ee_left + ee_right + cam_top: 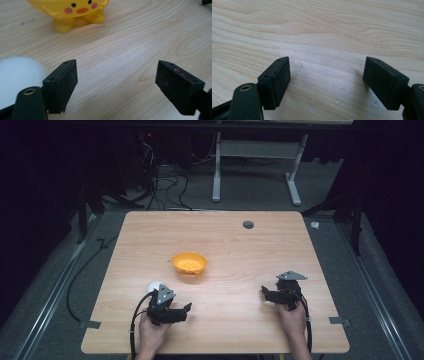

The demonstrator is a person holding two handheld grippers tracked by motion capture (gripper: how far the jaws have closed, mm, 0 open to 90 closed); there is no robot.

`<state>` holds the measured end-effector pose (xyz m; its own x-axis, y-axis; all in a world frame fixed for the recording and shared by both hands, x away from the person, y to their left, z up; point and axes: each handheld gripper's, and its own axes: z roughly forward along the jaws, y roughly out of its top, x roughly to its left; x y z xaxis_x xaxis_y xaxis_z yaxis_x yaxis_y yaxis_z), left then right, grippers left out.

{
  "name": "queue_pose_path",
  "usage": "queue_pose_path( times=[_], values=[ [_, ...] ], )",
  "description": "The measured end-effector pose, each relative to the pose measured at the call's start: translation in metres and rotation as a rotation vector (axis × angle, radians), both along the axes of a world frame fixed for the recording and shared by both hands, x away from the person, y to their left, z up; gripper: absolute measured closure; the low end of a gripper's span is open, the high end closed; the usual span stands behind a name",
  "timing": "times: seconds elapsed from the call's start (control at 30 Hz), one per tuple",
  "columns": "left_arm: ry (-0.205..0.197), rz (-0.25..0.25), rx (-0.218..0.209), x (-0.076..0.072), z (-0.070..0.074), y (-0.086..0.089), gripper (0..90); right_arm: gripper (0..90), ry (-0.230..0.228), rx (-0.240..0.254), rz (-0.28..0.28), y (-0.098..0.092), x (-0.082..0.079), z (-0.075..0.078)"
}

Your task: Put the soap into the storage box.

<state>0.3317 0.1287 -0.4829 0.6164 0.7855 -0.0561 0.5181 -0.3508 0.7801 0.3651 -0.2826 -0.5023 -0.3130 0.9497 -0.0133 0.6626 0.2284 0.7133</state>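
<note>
A yellow bowl [189, 263] with a chick face and small feet [75, 12] stands near the middle of the wooden table [225, 240]. A white ball [154, 286] lies at the front left, just behind my left gripper [187, 309]; in the left gripper view the ball [17, 75] sits outside the left jaw. My left gripper [116, 85] is open over bare wood. At the front right, my right gripper [265, 292] is held low over the table; it [327, 82] is open with nothing between its jaws.
A small dark round spot [248, 224] marks the table's far side. Behind the table stand a white metal frame [257, 165] and tangled cables [162, 180] on the grey floor. Tape tabs stick out at the front corners [90, 324].
</note>
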Motion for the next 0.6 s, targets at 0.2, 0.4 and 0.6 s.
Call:
queue_pose_path(
  times=[0.2,0.4,0.6],
  values=[
    [-0.006,0.019,-0.017,-0.005,0.005,0.009,18.5,22.9,0.0,0.0,0.0,0.0,0.0,0.0],
    [-0.023,0.052,-0.029,-0.008,0.01,0.022,18.5,22.8,0.0,0.0,0.001,0.0,0.0,0.0],
    [-0.036,0.099,-0.028,-0.008,0.015,0.037,18.2,22.9,0.0,0.001,-0.001,0.0,0.0,0.0]
  ],
)
